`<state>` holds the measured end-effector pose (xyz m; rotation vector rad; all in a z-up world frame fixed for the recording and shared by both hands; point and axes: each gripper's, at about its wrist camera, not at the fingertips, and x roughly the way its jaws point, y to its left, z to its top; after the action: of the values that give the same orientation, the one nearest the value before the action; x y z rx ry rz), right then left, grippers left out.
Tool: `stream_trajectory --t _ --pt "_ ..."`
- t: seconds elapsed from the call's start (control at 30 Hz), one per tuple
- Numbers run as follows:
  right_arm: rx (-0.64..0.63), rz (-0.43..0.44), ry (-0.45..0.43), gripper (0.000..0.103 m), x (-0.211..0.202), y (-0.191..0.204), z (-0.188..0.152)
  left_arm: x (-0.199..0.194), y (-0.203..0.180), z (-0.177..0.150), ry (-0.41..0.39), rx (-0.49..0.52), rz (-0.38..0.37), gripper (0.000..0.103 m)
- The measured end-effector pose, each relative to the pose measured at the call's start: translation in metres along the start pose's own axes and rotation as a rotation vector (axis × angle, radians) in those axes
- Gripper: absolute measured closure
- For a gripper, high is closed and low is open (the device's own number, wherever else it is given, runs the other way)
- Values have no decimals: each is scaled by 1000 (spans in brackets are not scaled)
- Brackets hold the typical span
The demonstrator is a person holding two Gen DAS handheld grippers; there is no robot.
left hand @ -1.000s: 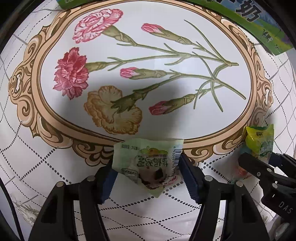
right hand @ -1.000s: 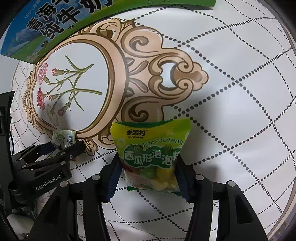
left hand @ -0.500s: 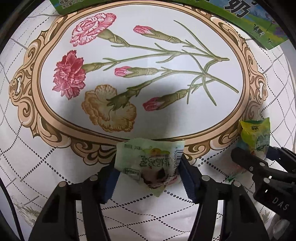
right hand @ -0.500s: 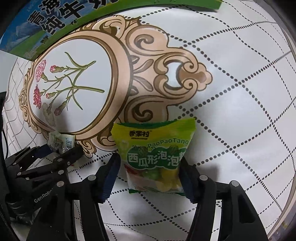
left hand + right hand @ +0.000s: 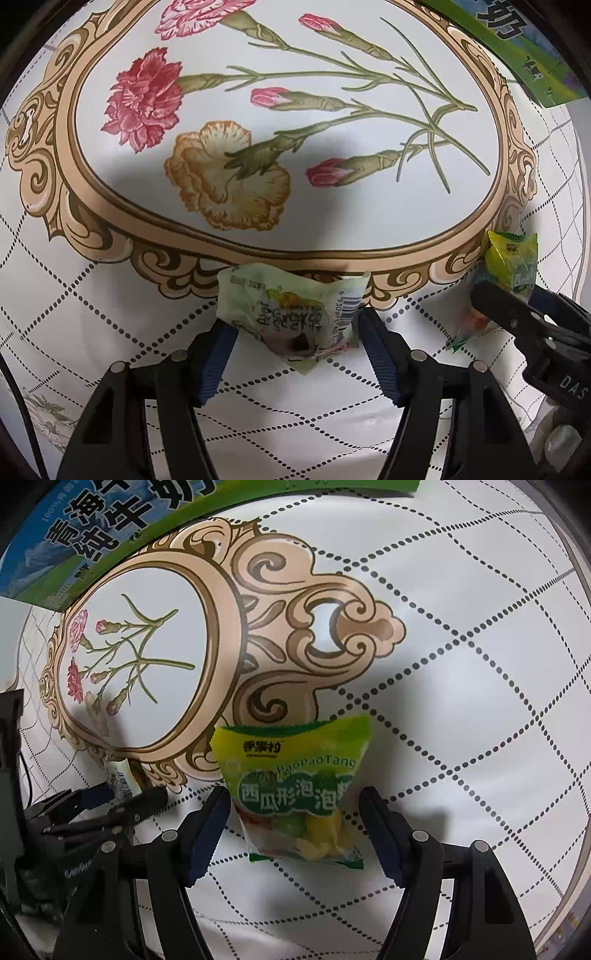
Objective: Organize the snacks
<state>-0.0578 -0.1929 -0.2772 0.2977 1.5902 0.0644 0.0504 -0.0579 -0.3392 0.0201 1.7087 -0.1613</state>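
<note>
A pale green snack packet (image 5: 291, 314) with a barcode sits between the fingers of my left gripper (image 5: 295, 325), which touch both its sides. A yellow-green candy bag (image 5: 299, 790) lies on the tablecloth between the fingers of my right gripper (image 5: 295, 805), with gaps on both sides, so the jaws stand open. The right gripper and candy bag (image 5: 513, 262) also show at the right of the left wrist view. The left gripper with its packet (image 5: 120, 777) shows at the lower left of the right wrist view.
The white tablecloth (image 5: 461, 664) has a dotted diamond grid and a tan oval frame with carnations (image 5: 258, 129). A green and blue milk carton box (image 5: 92, 528) stands at the far edge; its corner (image 5: 532, 62) shows in the left view.
My right gripper has opened and the candy bag now rests loose on the cloth. My left gripper, still on its packet, has moved closer to the tablecloth.
</note>
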Motion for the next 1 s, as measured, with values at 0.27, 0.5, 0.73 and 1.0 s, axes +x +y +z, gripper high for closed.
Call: stream_trajectory --t 0.27,0.5,0.73,1.0 --pt "-38 -22 -46 49 4 9 6 -15 -11 -4 -56 29 50 56" --pt "-28 60 -73 50 -24 14 0 -67 -18 -5 -124 59 8 56" --pt "-45 169 -187 50 -102 27 15 -157 -34 16 -249 90 -101 56" --pt "-80 234 -338 50 -203 31 75 -260 -21 73 -408 114 -85 55"
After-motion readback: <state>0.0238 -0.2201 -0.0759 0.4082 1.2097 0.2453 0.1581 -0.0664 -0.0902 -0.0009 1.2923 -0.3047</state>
